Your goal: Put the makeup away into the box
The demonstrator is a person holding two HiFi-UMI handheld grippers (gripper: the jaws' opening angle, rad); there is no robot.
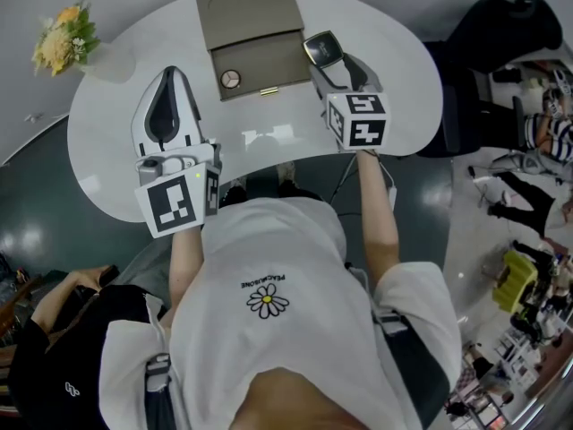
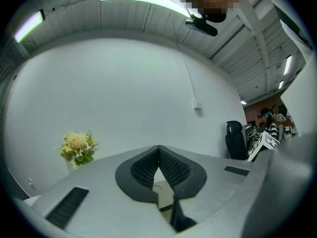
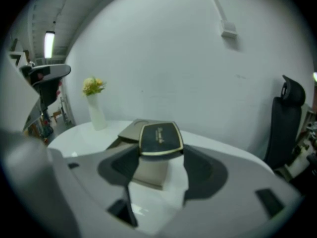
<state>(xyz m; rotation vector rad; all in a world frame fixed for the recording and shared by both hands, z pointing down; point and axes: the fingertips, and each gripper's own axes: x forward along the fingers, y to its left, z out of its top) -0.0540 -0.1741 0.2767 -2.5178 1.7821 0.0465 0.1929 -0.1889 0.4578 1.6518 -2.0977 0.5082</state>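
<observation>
One compact [image 1: 323, 47] sat pinched in the right gripper [image 1: 328, 59] by the upper-centre box [image 1: 277, 63], likely needing lowering inside next; the left gripper [image 1: 167, 81] was pressed together, empty.

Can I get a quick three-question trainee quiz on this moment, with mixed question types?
1. True or false: the left gripper is shut with nothing between its jaws.
2. What does the right gripper hold? A) a brush B) a black compact C) a lipstick
3. Fill in: a round item lies inside the open ___.

Key: 1 true; 2 B; 3 box.
</observation>
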